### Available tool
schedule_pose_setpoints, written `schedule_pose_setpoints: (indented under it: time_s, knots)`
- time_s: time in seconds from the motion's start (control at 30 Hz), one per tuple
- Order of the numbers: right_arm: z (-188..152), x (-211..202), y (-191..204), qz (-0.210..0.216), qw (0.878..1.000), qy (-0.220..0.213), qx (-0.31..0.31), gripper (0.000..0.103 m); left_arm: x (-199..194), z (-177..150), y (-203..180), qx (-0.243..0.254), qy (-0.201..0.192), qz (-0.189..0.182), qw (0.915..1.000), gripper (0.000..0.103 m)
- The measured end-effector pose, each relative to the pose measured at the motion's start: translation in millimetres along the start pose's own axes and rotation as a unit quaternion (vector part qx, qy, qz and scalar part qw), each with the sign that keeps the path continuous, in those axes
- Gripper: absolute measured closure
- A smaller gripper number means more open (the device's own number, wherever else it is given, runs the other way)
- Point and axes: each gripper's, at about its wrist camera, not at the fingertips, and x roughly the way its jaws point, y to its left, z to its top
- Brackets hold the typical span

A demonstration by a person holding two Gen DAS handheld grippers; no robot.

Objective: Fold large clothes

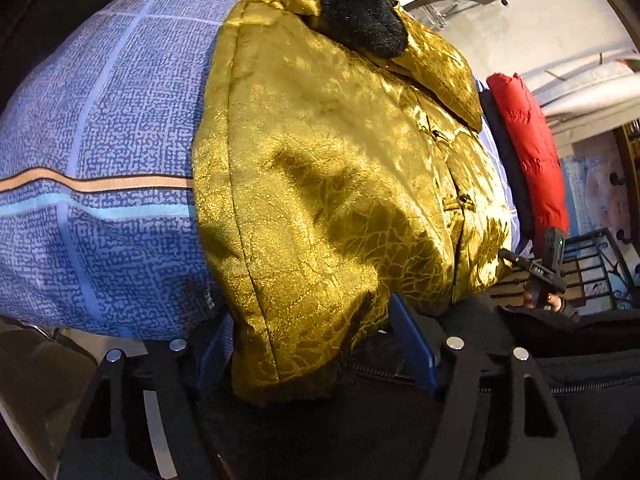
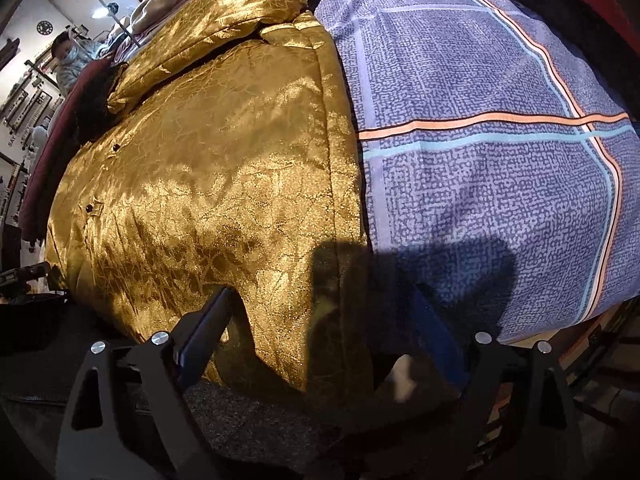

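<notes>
A shiny gold brocade jacket [image 1: 340,168] with a black fur collar [image 1: 356,12] lies flat on a bed covered by a blue patterned sheet [image 1: 100,120]. My left gripper [image 1: 316,356] stands open at the near hem. The jacket's left bottom corner hangs between the blue pads [image 1: 212,352], and no clear pinch shows. In the right wrist view the same jacket [image 2: 208,168] fills the left half. My right gripper [image 2: 320,336] is wide open over its right bottom corner, one pad [image 2: 204,332] on the gold cloth and the other beyond the side seam above the sheet [image 2: 480,160].
A red puffer jacket [image 1: 528,148] lies on the bed beyond the gold one. A maroon garment [image 2: 52,140] sits by the jacket's far side. A person [image 2: 68,60] is in the background. A dark metal railing [image 1: 592,264] stands off the bed's edge.
</notes>
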Motion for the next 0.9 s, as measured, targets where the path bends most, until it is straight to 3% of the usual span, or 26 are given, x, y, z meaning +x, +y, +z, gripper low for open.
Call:
schedule_pose_setpoints:
  time_s: [0.1, 0.17, 0.2, 0.27, 0.43, 0.63, 0.8, 0.9]
  knots:
    - [-1, 8, 3, 0.026, 0.999, 0.015, 0.012, 0.028, 9, 1, -2, -0.004, 0.013, 0.002, 0.9999, 0.037]
    - [-2, 9, 10, 0.040, 0.999, 0.017, 0.005, 0.053, 10, 2, -6, 0.005, 0.014, 0.016, 0.9998, 0.054]
    - [-3, 10, 13, 0.051, 0.999, 0.018, 0.004, 0.060, 10, 1, -7, 0.005, 0.014, 0.021, 0.9997, 0.067]
    - [-3, 11, 14, 0.066, 0.998, 0.019, 0.005, 0.080, 10, 2, -7, 0.000, 0.015, 0.018, 0.9997, 0.073]
    - [0, 5, 18, 0.093, 0.996, 0.013, 0.005, 0.090, 3, 4, -8, -0.014, 0.016, 0.003, 0.9998, 0.088]
    - [14, -40, 23, 0.149, 0.988, -0.042, 0.009, 0.092, -25, 11, -15, -0.044, -0.009, -0.074, 0.9963, 0.091]
    - [37, -97, 28, 0.201, 0.971, -0.127, 0.019, 0.093, -61, 24, -20, -0.087, -0.063, -0.153, 0.9824, 0.092]
    - [50, -115, 42, 0.193, 0.971, -0.139, -0.006, 0.093, -76, 28, -22, -0.107, -0.078, -0.169, 0.9767, 0.092]
